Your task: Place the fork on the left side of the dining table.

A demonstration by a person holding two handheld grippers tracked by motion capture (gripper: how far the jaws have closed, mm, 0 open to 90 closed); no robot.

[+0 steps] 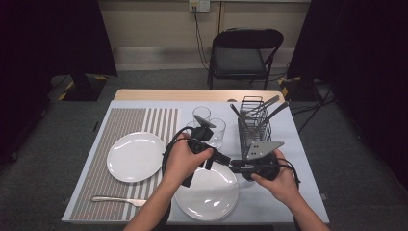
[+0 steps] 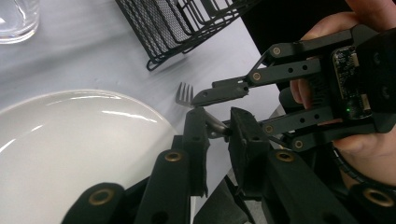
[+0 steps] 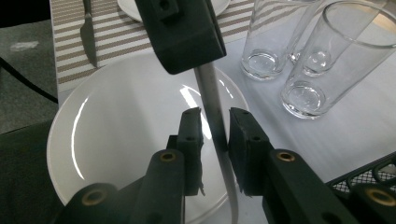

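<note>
The left gripper (image 2: pixel 212 126) pinches the neck of a fork (image 2: pixel 186 94), its pads pressed on the metal just behind the tines. The right gripper (image 3: pixel 214 128) stands with its jaws slightly spread around the fork's handle, a gap showing on the left pad's side, so it does not clamp it. Both meet above the right edge of the near plate (image 1: pixel 207 193), the fork hanging level over that rim. Just beyond the plate stand two glasses (image 1: pixel 216 130); a black wire rack (image 1: pixel 255 127) is behind and right of it. A knife (image 1: pixel 118 199) lies left of the plate on a striped mat (image 1: pixel 110 130).
</note>
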